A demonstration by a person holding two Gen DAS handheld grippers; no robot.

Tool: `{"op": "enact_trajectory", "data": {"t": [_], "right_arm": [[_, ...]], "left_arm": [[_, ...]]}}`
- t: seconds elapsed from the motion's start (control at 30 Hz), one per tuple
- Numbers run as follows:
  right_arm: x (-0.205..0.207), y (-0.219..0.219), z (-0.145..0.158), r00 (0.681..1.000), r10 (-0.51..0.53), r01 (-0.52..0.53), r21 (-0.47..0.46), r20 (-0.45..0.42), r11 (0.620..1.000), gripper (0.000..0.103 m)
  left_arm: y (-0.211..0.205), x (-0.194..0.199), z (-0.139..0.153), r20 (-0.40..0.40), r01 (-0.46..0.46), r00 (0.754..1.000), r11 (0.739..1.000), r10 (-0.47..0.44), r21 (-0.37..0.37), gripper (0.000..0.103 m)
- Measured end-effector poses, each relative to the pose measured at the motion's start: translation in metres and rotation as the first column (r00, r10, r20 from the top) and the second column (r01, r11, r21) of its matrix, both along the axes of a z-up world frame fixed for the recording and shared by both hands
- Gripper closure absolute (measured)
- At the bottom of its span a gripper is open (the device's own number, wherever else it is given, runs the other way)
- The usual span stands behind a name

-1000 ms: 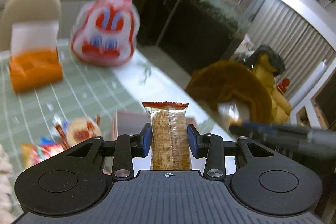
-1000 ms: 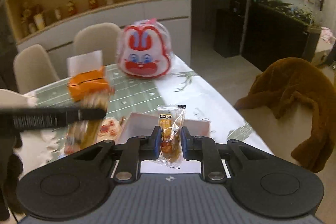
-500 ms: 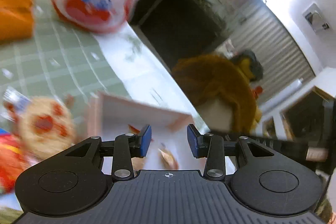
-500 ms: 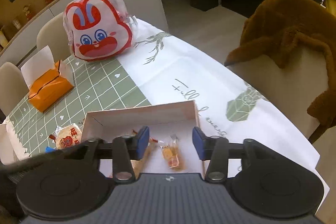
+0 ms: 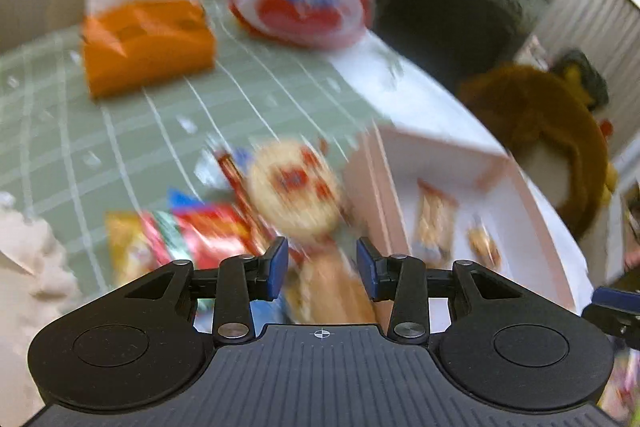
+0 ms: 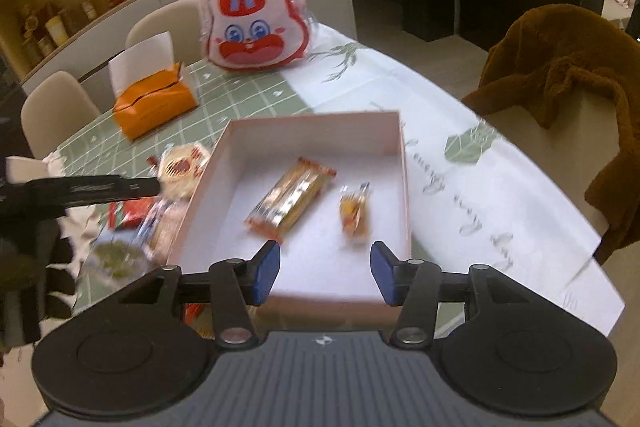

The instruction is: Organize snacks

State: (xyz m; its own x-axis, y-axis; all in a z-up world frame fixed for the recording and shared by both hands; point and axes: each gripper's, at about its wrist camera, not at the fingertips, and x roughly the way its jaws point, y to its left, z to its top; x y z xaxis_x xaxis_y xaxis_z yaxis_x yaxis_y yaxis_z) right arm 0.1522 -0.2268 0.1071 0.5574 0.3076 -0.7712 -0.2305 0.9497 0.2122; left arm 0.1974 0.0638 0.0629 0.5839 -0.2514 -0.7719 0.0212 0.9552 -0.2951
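Status: both tools empty. We hold the left gripper point(image 5: 322, 263) w/ jaws spread over the loose snack pile at centre-left of the left wrist view; a round cracker pack w/ red print point(image 5: 294, 187) sits just ahead of the jaws, a red-and-yellow foil pack point(image 5: 180, 239) to its left. We hold the right gripper point(image 6: 325, 273) w/ jaws spread above the near edge of the shallow pink cardboard box w/ white floor point(image 6: 316, 125), centre of the right wrist view.

Box contents: a long clear-wrapped wafer bar w/ orange ends point(image 6: 290, 199) and a small clear-wrapped yellow candy point(image 6: 354, 213), apart from each other.

Risks, as we judge them:
- Left wrist view is motion-blurred; closing at this speed could pinch two overlapping wrappers or miss.
- Pile lies right beside the box's left wall; a low approach may knock the box along the table point(image 6: 460, 163).
- Thin film wrappers may slip from the jaws if pinched at the edge.
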Motion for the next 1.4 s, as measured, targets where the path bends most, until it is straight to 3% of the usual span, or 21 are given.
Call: {"op": "enact_trajectory", "data": {"t": [0.17,0.43,0.47,0.57,0.67,0.73,0.9,1.0,1.17,1.27,1.37,1.4], "right_arm": [[-0.024,0.001,-0.019,0.999,0.012,-0.012,0.013,-0.035,1.000,0.050],[-0.044,0.018,-0.052,0.993,0.046,-0.046,0.010,-0.111,0.999,0.050],[-0.045,0.023,-0.053,0.992,0.056,-0.055,0.011,-0.115,0.998,0.050],[-0.049,0.040,-0.053,0.989,0.097,-0.096,0.013,-0.107,0.995,0.046],[-0.050,0.065,-0.054,0.980,0.168,-0.167,0.017,-0.104,0.986,0.040],[-0.051,0.084,-0.056,0.973,0.213,-0.213,0.003,-0.094,0.977,0.038],[-0.045,0.121,-0.066,0.962,0.266,-0.270,-0.051,-0.065,0.962,0.038],[-0.036,0.135,-0.074,0.956,0.282,-0.286,-0.034,-0.080,0.958,0.037],[-0.032,0.161,-0.088,0.947,0.313,-0.318,-0.076,-0.069,0.945,0.017],[-0.036,0.171,-0.090,0.943,0.330,-0.333,-0.133,-0.047,0.933,0.020],[-0.045,0.168,-0.085,0.929,0.367,-0.368,-0.154,-0.037,0.917,0.043],[-0.047,0.163,-0.084,0.929,0.369,-0.371,-0.141,-0.039,0.918,0.046]], "left_arm": [[-0.022,-0.031,-0.015,-0.028,0.105,0.994,0.986,-0.103,0.130,0.055],[-0.002,-0.101,-0.019,-0.030,0.053,0.998,0.997,-0.054,-0.054,0.063],[0.000,-0.109,-0.018,-0.030,0.049,0.998,0.997,-0.051,-0.063,0.067],[0.006,-0.126,-0.017,-0.026,0.011,1.000,0.999,-0.013,-0.045,0.080],[0.017,-0.131,-0.017,-0.028,-0.071,0.997,0.997,0.071,0.013,0.081],[0.029,-0.129,-0.021,-0.049,-0.125,0.991,0.992,0.126,0.008,0.084],[0.052,-0.130,-0.022,-0.064,-0.165,0.986,0.960,0.154,-0.228,0.081],[0.054,-0.125,-0.018,-0.050,-0.185,0.983,0.956,0.178,-0.226,0.079],[0.048,-0.118,-0.016,-0.049,-0.187,0.982,0.965,0.181,-0.186,0.076],[0.042,-0.117,-0.014,-0.041,-0.180,0.984,0.971,0.176,-0.158,0.075],[0.041,-0.118,-0.012,-0.031,-0.174,0.985,0.973,0.172,-0.153,0.075],[0.040,-0.117,-0.011,-0.029,-0.177,0.984,0.972,0.174,-0.152,0.075]]}}
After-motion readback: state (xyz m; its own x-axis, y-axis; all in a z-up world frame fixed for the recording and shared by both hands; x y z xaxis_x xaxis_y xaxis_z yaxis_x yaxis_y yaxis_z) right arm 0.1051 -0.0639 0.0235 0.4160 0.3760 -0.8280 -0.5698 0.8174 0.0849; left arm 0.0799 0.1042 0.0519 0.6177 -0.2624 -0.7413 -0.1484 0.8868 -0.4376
